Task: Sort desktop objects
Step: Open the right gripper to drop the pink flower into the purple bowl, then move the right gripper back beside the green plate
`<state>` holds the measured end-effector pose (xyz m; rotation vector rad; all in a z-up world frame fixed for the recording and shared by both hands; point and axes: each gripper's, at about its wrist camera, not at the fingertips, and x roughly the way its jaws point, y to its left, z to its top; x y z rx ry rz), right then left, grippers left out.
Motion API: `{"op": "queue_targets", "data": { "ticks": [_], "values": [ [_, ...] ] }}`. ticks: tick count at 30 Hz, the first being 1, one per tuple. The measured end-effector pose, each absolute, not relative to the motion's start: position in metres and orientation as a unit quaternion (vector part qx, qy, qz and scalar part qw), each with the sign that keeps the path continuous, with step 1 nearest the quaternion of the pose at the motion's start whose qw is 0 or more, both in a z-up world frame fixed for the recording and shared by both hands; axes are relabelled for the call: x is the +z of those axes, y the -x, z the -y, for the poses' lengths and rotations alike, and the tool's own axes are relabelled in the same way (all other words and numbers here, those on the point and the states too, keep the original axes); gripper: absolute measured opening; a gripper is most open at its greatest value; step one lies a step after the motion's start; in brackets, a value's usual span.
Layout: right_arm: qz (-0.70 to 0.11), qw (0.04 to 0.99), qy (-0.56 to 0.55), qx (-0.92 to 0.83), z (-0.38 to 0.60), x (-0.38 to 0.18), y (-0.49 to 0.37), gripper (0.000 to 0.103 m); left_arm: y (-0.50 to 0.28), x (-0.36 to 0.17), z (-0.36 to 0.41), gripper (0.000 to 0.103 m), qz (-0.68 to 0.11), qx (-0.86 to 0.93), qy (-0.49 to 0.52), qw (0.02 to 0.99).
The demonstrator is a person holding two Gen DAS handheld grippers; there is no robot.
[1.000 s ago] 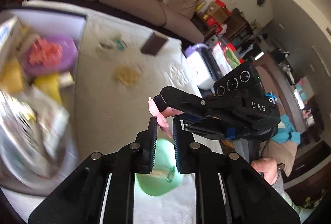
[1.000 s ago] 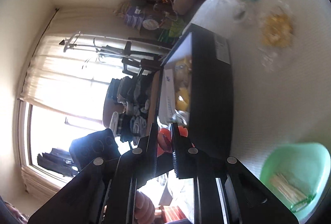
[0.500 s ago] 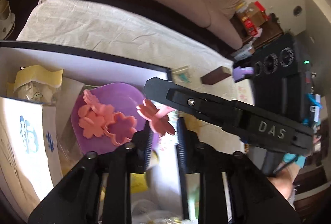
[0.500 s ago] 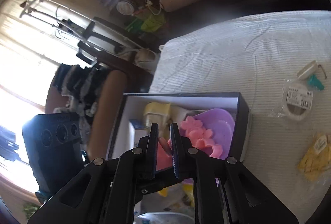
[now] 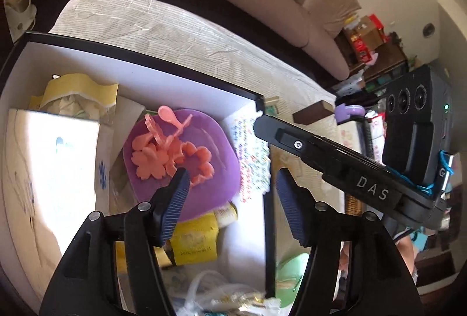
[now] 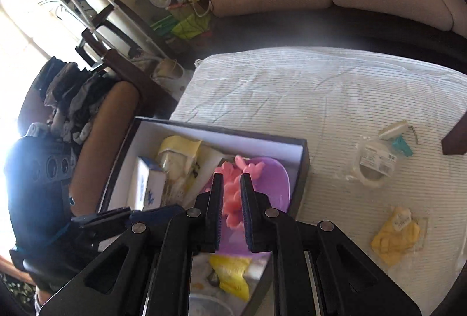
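Box (image 5: 186, 73): black outside, white inside, on the striped desk (image 6: 321, 88); near end cut off by the frame, lower contents blurred.
Purple dish (image 5: 216, 146) inside, holding pink flower cutters (image 5: 157, 161) and a pink spoon (image 5: 167, 114).
Left gripper (image 5: 230, 199): over the dish, jaws spread wide, empty.
Right gripper (image 6: 232, 211): reaches across the box rim, "DAS" printed on its body; jaws narrowly parted, cutters seen between them, a grip cannot be told.
Tape roll (image 6: 372, 167): label unreadable.
Yellow packet (image 6: 394, 237): on the desk.
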<state>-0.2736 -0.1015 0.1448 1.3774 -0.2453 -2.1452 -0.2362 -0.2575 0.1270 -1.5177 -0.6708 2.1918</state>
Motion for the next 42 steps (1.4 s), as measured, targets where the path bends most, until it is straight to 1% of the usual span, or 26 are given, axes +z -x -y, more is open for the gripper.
{"op": "queue_targets", "data": {
  "ticks": [2,3,4,6,7,11,15,19,21,23,26,28,32,36,42],
  "values": [
    [0.083,0.293,-0.509,-0.805,0.088,0.157,0.254,0.024,0.216,0.142,0.252,0.069,0.239,0.788,0.527,0.208],
    [0.077,0.298,-0.506,-0.806,0.078,0.163,0.241,0.038,0.203,0.151,0.248,0.072,0.238,0.793,0.518,0.215],
    [0.071,0.304,-0.501,-0.807,0.065,0.168,0.225,0.052,0.190,0.158,0.244,0.073,0.236,0.797,0.510,0.224],
    [0.061,0.315,-0.490,-0.810,0.038,0.175,0.195,0.067,0.161,0.172,0.229,0.074,0.228,0.804,0.491,0.246],
    [0.058,0.317,-0.486,-0.812,0.022,0.177,0.178,0.070,0.147,0.178,0.218,0.074,0.221,0.807,0.483,0.257],
    [0.049,0.289,-0.476,-0.829,-0.050,0.171,0.113,0.073,0.094,0.183,0.169,0.074,0.193,0.804,0.478,0.297],
    [0.059,0.255,-0.484,-0.835,-0.106,0.145,0.066,0.074,0.049,0.158,0.123,0.074,0.196,0.780,0.496,0.328],
    [0.083,0.226,-0.499,-0.833,-0.139,0.106,0.032,0.074,0.024,0.101,0.085,0.074,0.214,0.746,0.545,0.317],
    [0.094,0.215,-0.506,-0.830,-0.150,0.086,0.023,0.074,0.017,0.079,0.071,0.074,0.205,0.744,0.563,0.294],
    [0.101,0.201,-0.513,-0.828,-0.156,0.067,0.018,0.074,0.013,0.065,0.060,0.074,0.198,0.747,0.570,0.278],
    [0.138,0.198,-0.516,-0.822,-0.171,0.042,0.013,0.074,0.010,0.050,0.051,0.074,0.193,0.756,0.570,0.257],
    [0.146,0.192,-0.526,-0.815,-0.177,0.031,0.015,0.074,0.010,0.045,0.048,0.074,0.179,0.766,0.564,0.251],
    [0.142,0.194,-0.518,-0.821,-0.180,0.033,0.022,0.074,0.010,0.037,0.051,0.074,0.155,0.776,0.561,0.242],
    [0.163,0.201,-0.516,-0.817,-0.182,0.033,0.029,0.074,0.013,0.046,0.051,0.074,0.161,0.788,0.539,0.251],
    [0.112,0.209,-0.520,-0.820,-0.169,0.033,0.026,0.074,0.016,0.054,0.057,0.074,0.139,0.798,0.536,0.238]
  ]
}}
